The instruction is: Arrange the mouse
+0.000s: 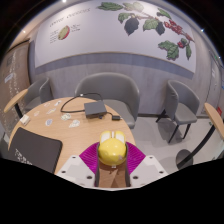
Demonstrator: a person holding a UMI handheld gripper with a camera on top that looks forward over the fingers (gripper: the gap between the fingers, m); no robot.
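- Your tool is held level above the near part of the round wooden tabletop, looking across the room toward the far wall.
- Its two fingers, with their magenta pads, are clamped on a yellow mouse, one pad pressing on each side.
- The mouse sits between the fingers, lifted off the tabletop, rounded back upward.
- Which way its long axis runs, and where its front points, you cannot tell from this view; only a rounded yellow end shows.
- One mouse is in sight.
- On the tabletop beyond the fingers you have one dark flat box with a black cable looping from it, a few small white scraps, and one dark laptop-like slab near the left finger.
- Three grey chairs show: one behind the tabletop, one to the right, one to the left.
- The far wall carries one leaf-and-fruit mural.
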